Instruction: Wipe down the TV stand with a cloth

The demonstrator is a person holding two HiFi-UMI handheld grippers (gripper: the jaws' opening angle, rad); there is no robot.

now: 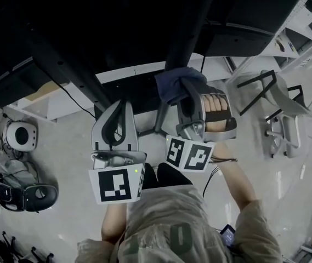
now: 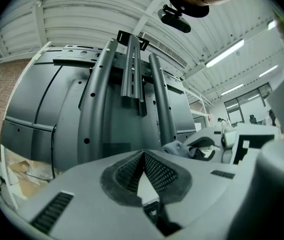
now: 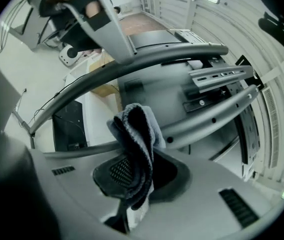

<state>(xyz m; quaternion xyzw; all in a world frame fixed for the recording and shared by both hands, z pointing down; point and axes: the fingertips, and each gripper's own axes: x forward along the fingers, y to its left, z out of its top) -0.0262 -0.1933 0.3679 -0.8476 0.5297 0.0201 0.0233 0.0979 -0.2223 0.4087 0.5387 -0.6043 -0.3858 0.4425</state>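
Right gripper view shows the right gripper clamped on a folded blue-grey cloth, whose bunched end stands just beside a curved grey tube of the TV stand. The cloth looks soft and light and will likely drape round the tubes. Pinching it on the thick fold suits it. The left gripper has its jaws together and empty, facing the stand's uprights.

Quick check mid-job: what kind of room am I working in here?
Probably a workshop or lab hall: bare concrete floor, metal shelving racks, and long strip lights overhead.
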